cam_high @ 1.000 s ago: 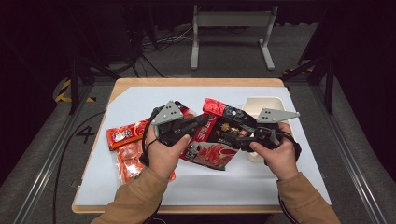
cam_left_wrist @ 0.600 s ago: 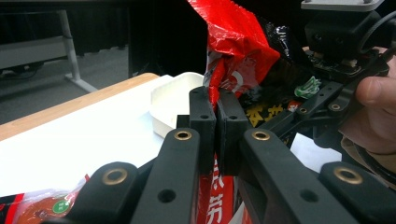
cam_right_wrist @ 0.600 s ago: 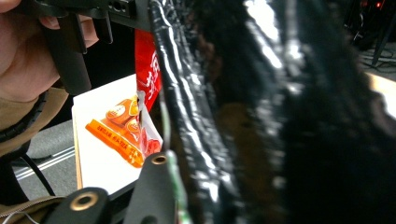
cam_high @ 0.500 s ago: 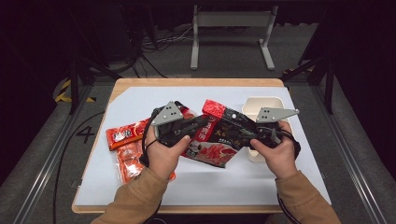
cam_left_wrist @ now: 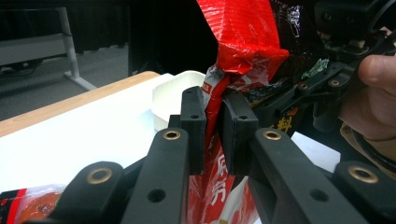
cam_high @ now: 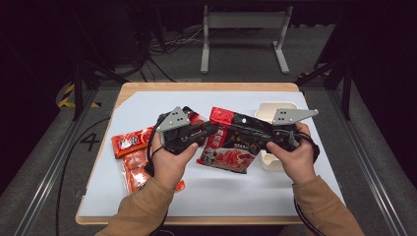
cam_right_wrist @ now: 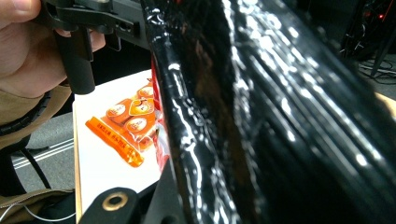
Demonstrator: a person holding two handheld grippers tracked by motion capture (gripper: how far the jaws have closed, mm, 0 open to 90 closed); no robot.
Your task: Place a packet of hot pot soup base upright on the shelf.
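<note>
Above the middle of the table [cam_high: 147, 206], I hold a red and black pouch [cam_high: 231, 142] up off the pale mat, one pair of tongs at each side of it. My left gripper [cam_high: 210, 130] comes in from the left edge side and has the pouch's red margin between its pads; in the left gripper view the two black fingers [cam_left_wrist: 194, 116] press flat against the crinkled red foil [cam_left_wrist: 233, 51], with only the thickness of the pouch between them. Its jaws have just been easing apart a little, yet the foil is still pinched there. My right gripper [cam_high: 246, 132] reaches in from the right edge side and lies across the dark upper half of the pouch. Its jaws have just been closing, and in the right gripper view the glossy black film [cam_right_wrist: 261, 116] is pressed right up against the camera between them, so I read that pair as clamped on the pouch too.

The pouch hangs tilted, its red top toward the far edge and its printed lower end toward me, clear of the mat.

Behind the pouch, near the far right corner, stands a white tray [cam_high: 275, 110]. Toward the left edge lie two flat snack packets: a red one [cam_high: 130, 143] and, just nearer to me, a clear one with orange pieces [cam_high: 135, 169], touching each other. My left hand [cam_high: 169, 162] partly covers them.
</note>
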